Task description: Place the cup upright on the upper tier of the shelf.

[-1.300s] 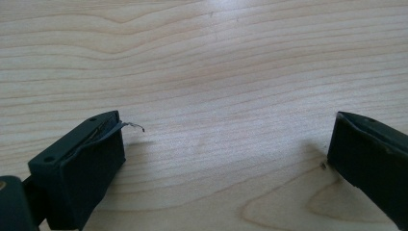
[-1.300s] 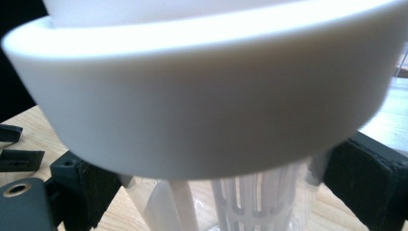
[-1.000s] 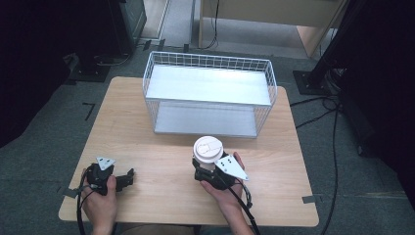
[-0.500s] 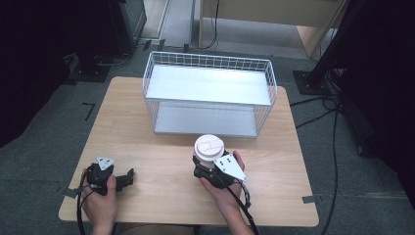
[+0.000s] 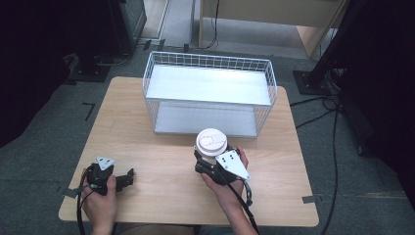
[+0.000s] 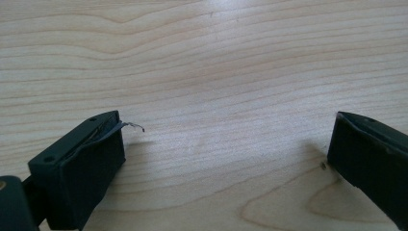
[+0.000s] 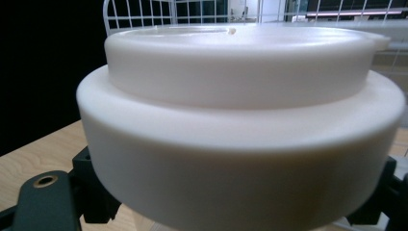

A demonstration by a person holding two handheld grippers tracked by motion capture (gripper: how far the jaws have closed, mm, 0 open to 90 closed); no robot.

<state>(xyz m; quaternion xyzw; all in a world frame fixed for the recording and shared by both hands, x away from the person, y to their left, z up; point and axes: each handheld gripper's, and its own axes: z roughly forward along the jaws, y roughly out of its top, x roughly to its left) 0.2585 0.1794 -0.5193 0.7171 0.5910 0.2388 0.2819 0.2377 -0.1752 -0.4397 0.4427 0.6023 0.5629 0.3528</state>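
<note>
Your right gripper (image 5: 209, 161) grasps white-lidded cup (image 5: 211, 143) near centre of wooden counter (image 5: 161, 142), fingers clamped on cup sides (lid looms close in right gripper view). White wire basket (image 5: 210, 93) stands just behind cup. Your left gripper (image 5: 128, 176) rests low at near-left counter corner, fingers released, spread wide, nothing between them.

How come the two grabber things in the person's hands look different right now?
The right gripper is closed around a white lidded cup, while the left gripper holds nothing. The left gripper's jaws stand wide apart over bare wood; the right gripper's jaws sit either side of the cup. The right gripper is near the wire basket; the left is near the table's front left corner. Both are black with a grey plate.
</note>
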